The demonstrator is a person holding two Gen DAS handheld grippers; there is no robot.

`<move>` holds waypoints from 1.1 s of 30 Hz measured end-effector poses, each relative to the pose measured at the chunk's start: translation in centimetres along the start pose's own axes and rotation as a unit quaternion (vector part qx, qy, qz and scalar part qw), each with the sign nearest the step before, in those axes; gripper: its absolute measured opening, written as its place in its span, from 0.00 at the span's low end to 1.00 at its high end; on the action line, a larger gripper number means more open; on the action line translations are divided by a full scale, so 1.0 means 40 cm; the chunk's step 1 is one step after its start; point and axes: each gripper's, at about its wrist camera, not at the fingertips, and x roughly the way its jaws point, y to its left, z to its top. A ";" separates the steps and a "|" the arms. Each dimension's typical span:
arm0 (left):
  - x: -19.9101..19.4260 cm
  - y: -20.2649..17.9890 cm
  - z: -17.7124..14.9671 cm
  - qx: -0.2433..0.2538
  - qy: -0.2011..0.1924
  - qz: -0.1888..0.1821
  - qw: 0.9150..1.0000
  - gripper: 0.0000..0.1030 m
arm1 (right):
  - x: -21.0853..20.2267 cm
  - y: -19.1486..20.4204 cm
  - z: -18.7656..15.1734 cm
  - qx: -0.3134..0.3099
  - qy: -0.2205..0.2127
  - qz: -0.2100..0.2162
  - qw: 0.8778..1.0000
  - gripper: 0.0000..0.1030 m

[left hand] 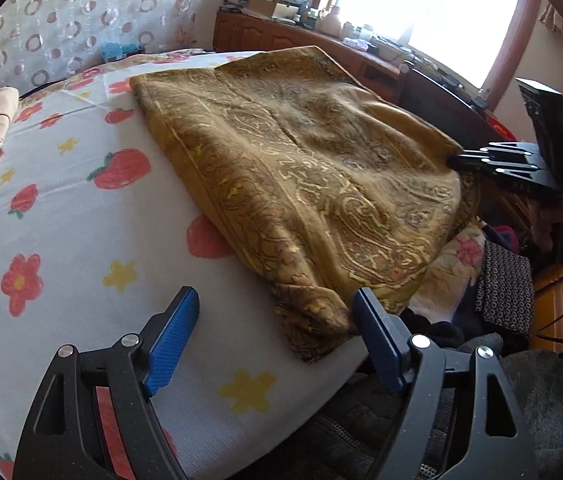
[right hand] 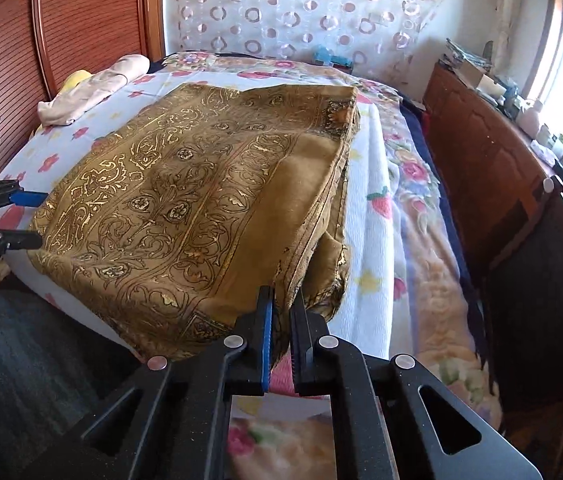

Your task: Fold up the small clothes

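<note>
A gold-brown paisley cloth (left hand: 301, 168) lies folded on the flowered bedsheet (left hand: 81, 208). My left gripper (left hand: 275, 294) stands open over the bed's near edge. The cloth's near corner lies between its blue pads (left hand: 173, 340), close to the right one, and neither pad presses on it. At the cloth's far right edge my right gripper (left hand: 455, 160) pinches the fabric. In the right wrist view the cloth (right hand: 185, 200) spreads ahead, and my right gripper (right hand: 281, 294) is shut on its folded near edge. My left gripper (right hand: 31, 219) shows at the left, jaws apart around the cloth's corner.
A beige garment (right hand: 93, 88) lies by the wooden headboard (right hand: 81, 20). A wooden dresser (right hand: 481, 152) with clutter runs along the bed's far side under a bright window. Dark patterned clothes (left hand: 505, 292) are piled off the bed's edge. A person's dark trousers (left hand: 401, 440) fill the foreground.
</note>
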 end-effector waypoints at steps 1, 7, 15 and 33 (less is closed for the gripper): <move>0.000 -0.002 -0.001 0.000 0.000 -0.004 1.000 0.77 | 0.006 0.006 -0.002 0.004 0.000 -0.001 1.000 0.07; 0.001 -0.016 -0.006 -0.001 0.001 -0.050 0.999 0.39 | 0.027 0.006 -0.003 0.023 -0.015 -0.024 0.999 0.27; -0.084 -0.051 0.100 0.008 -0.067 -0.074 0.995 0.09 | -0.020 0.056 0.016 0.014 -0.072 -0.006 0.997 0.48; -0.099 -0.020 0.357 -0.022 -0.135 -0.062 0.989 0.08 | -0.013 0.196 0.001 -0.035 -0.105 0.041 0.993 0.63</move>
